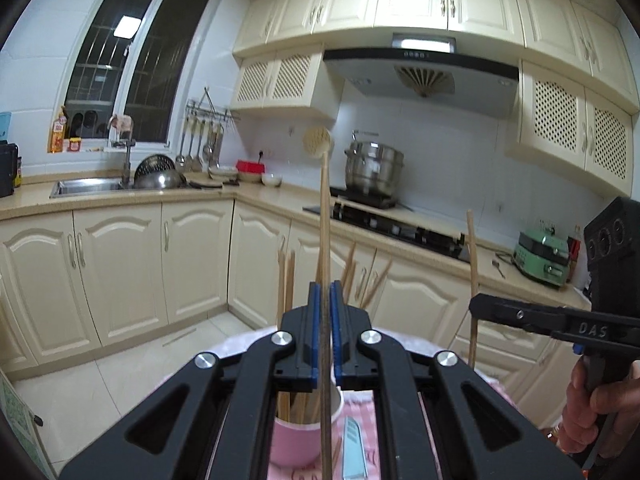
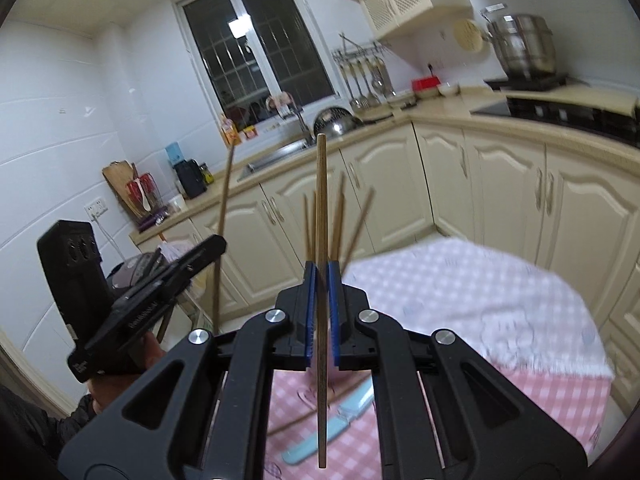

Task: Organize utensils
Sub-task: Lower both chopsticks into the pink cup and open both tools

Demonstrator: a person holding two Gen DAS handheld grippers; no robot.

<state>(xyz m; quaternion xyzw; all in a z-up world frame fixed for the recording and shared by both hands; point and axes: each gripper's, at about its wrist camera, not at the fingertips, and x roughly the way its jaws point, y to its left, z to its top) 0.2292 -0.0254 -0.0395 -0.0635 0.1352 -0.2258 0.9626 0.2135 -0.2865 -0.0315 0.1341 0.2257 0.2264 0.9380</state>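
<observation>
My left gripper is shut on one wooden chopstick that stands upright through the jaws. Below it stands a pink cup holding several chopsticks, and a light blue knife lies beside the cup. My right gripper is shut on another upright chopstick. The cup is mostly hidden behind its jaws, with only the chopsticks in it sticking up. The blue knife and a loose chopstick lie on the cloth. Each view shows the other gripper alongside, gripping its stick.
A pink checked cloth covers the table. Cream cabinets, a sink, a hob with a steel pot and a green appliance line the kitchen counter beyond. A hand holds the right gripper's grip.
</observation>
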